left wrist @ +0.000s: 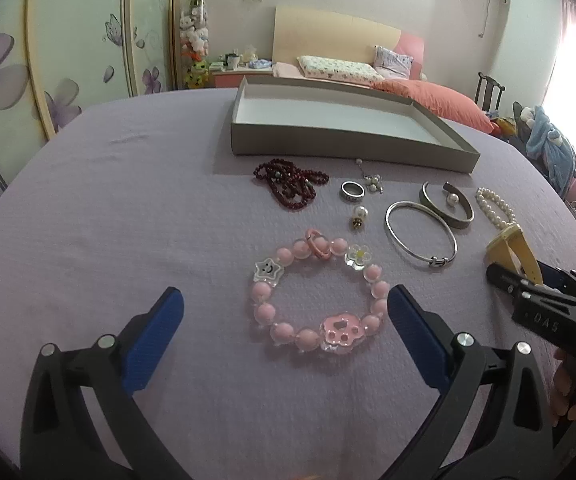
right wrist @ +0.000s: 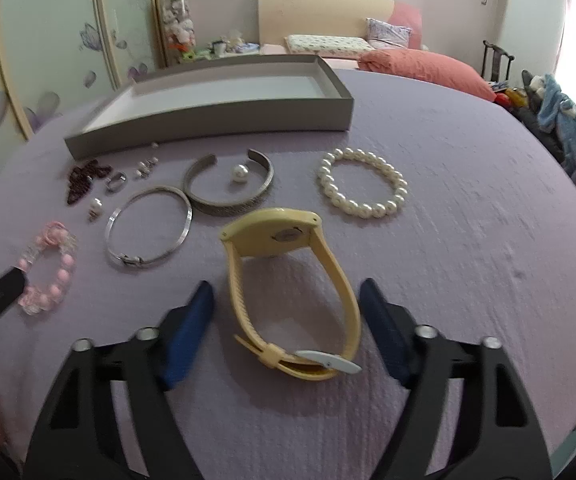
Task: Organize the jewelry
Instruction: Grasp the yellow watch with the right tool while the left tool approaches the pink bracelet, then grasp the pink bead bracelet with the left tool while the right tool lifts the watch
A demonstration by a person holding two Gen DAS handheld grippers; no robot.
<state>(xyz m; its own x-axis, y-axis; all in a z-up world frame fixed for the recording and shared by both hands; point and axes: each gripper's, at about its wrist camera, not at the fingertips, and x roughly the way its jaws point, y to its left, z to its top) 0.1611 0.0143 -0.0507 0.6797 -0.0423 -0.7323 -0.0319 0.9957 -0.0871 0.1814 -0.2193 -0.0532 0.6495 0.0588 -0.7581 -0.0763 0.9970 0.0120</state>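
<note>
Nothing sorted: tray point(left wrist: 351, 142) empty, all jewelry on bench point(left wrist: 128, 220); both tongs spread wide, left tongs point(left wrist: 286, 320) around pink bracelet point(left wrist: 315, 296), right tongs point(right wrist: 286, 320) around watch point(right wrist: 288, 280).

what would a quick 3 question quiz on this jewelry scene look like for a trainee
1. True or false: the grey tray already holds some jewelry.
2. Which item lies between the fingers of the right gripper? A) pearl bracelet B) yellow watch C) silver bangle
3. Fill in: the loose pearl lies inside the open curve of the ____.

Key
1. False: the part of its floor in view looks bare, and the pieces lie on the purple cloth.
2. B, the yellow watch; the gripper is open around its strap. The left gripper is open too, at the pink bead bracelet.
3. The silver cuff.
</note>
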